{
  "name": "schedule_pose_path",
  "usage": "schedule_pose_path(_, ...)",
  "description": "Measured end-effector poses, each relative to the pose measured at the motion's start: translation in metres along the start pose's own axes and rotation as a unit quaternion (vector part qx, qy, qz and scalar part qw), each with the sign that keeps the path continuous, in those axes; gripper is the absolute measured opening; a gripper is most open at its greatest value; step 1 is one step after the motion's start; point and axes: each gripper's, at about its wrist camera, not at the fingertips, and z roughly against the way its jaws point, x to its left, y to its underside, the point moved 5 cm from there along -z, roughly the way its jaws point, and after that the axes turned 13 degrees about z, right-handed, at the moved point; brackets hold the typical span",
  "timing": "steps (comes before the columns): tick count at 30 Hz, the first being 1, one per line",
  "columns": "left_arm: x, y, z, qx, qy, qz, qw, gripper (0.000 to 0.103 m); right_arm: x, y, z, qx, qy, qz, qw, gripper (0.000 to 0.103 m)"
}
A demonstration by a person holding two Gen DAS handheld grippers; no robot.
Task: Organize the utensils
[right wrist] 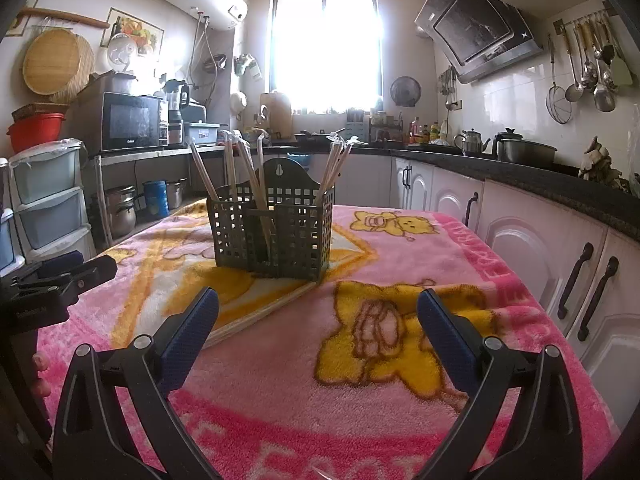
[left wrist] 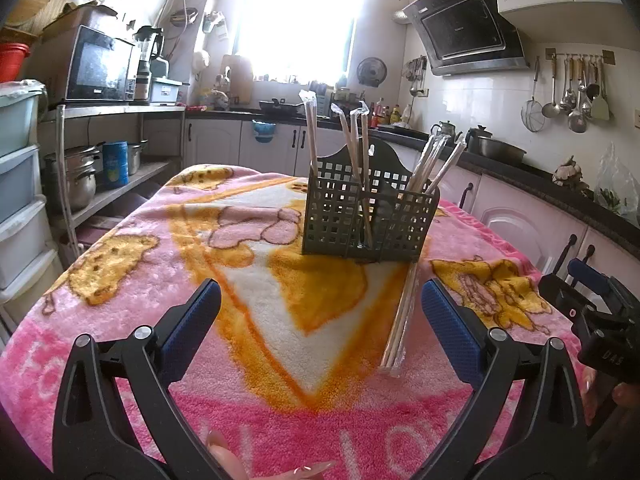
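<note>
Utensils: wrapped pairs of pale wooden chopsticks in clear plastic sleeves (left wrist: 362, 144), most of them standing tilted in the holder, fanned outward at different angles.
Holder: dark grey-green plastic caddy with a square-grid lattice wall and an arched back plate with a hanging hole (left wrist: 340, 216); it sits upright on the blanket, toward the far middle of the table, and has several compartments.
Left compartments: four wrapped pairs lean here in the left wrist view, their crimped plastic tops above the rim.
Right compartment: a cluster of wrapped pairs (left wrist: 434, 164) leans out to the right.
Loose pair: one clear-sleeved pair of chopsticks (left wrist: 402, 320) lies flat on the blanket, its far end just at the holder's front right corner and its near end close to the left gripper's right finger; in the right wrist view it runs diagonally toward the right gripper's left finger.
Surface: fluffy pink blanket with yellow cartoon bears and a white and orange panel (left wrist: 256, 264), covering the table.
Left gripper (left wrist: 320, 308): black frame with blue textured pads, jaws spread wide, holding nothing, above the near blanket.
Right gripper (right wrist: 318, 316): same build, jaws spread wide and empty, low over a yellow bear print.
Hand: fingertips (left wrist: 224, 452) show at the bottom edge beneath the left gripper.
</note>
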Motion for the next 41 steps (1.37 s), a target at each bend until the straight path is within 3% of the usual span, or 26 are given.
schedule_pose_path(24,0.001,0.001,0.0,0.005,-0.003,0.002,1.0,0.092,-0.001,0.0,-0.001,0.0,-0.001,0.0,1.0,0.097)
schedule_pose_path(28,0.004,0.002,-0.004,0.008,-0.029,0.006,0.9995,0.092,-0.001,0.0,0.0,0.0,-0.001,0.001,1.0,0.097)
schedule_pose_path(33,0.013,-0.001,-0.005,0.02,-0.03,0.021,0.9991,0.092,-0.007,0.002,-0.002,0.006,0.003,-0.003,1.0,0.097)
schedule_pose_path(37,0.046,-0.012,-0.021,0.06,-0.089,0.024,0.994,0.092,-0.038,0.011,-0.018,0.062,0.014,-0.04,0.997,0.097)
schedule_pose_path(39,0.083,-0.021,-0.036,0.103,-0.137,0.046,0.9841,0.092,-0.071,0.025,-0.038,0.134,0.047,-0.05,0.989,0.097)
schedule_pose_path(41,0.118,-0.028,-0.049,0.136,-0.18,0.061,0.9722,0.092,-0.107,0.049,-0.064,0.226,0.069,-0.061,0.97,0.097)
